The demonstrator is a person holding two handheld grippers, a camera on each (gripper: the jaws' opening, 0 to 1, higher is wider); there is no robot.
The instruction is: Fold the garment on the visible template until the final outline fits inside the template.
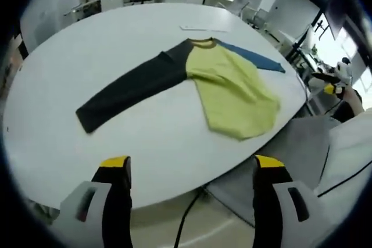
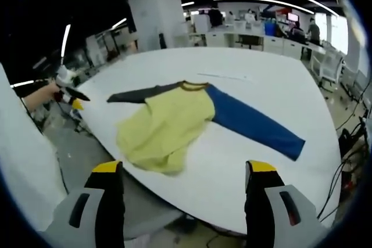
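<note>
Left claw (image 1: 192, 169) and right claw (image 2: 185, 172): both spread, empty, low in frame, off the tabletop (image 1: 145, 137) edge.
Garment (image 1: 229, 85): yellow body, one dark sleeve, one blue sleeve (image 2: 256, 123), lying flat and unfolded at centre frame, hem near the tabletop rim. No fold begun, by my reading; template not discernible. Next move likely calls for reaching in to pinch a sleeve end.
</note>
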